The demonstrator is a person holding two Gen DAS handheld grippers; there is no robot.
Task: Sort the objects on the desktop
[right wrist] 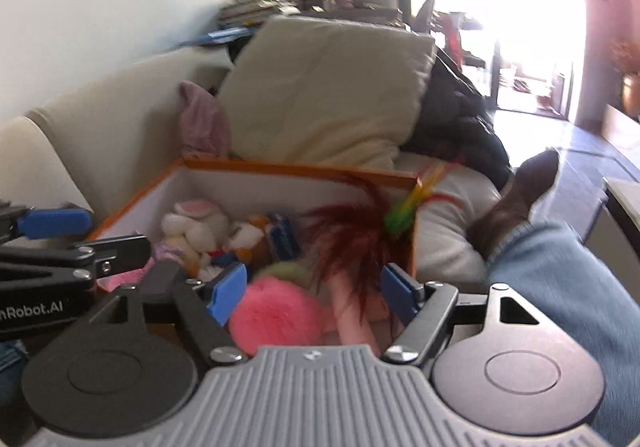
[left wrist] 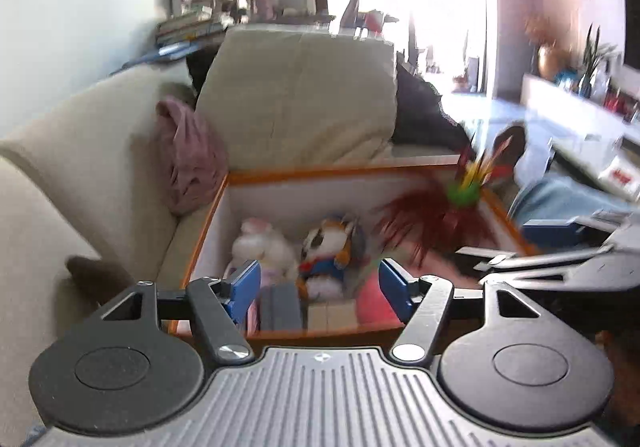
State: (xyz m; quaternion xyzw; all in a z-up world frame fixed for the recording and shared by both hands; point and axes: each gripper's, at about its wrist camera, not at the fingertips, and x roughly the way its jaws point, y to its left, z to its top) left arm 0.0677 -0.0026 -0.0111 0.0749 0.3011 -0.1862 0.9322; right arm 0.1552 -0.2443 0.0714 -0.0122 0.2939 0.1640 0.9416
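An orange-rimmed white box (left wrist: 320, 172) sits on the sofa and holds a white plush rabbit (left wrist: 260, 245), a plush doll in blue (left wrist: 328, 251) and small boxes (left wrist: 280, 307). My left gripper (left wrist: 319, 287) is open and empty just above the box's near edge. My right gripper (right wrist: 312, 293) is open over the box (right wrist: 304, 169), with a pink fluffy toy (right wrist: 276, 317) and a doll with red hair (right wrist: 352, 247) between its jaws, not clamped. A feathered toy with a green base (left wrist: 464, 193) sticks up at the box's right corner, also in the right wrist view (right wrist: 400, 219).
A cream sofa (left wrist: 80, 175) with a large cushion (left wrist: 300, 99) and pink cloth (left wrist: 188, 155) lies behind the box. A person's leg in jeans (right wrist: 560, 279) and dark sock (right wrist: 520, 195) rests to the right. Dark clothing (right wrist: 460, 115) lies beside the cushion.
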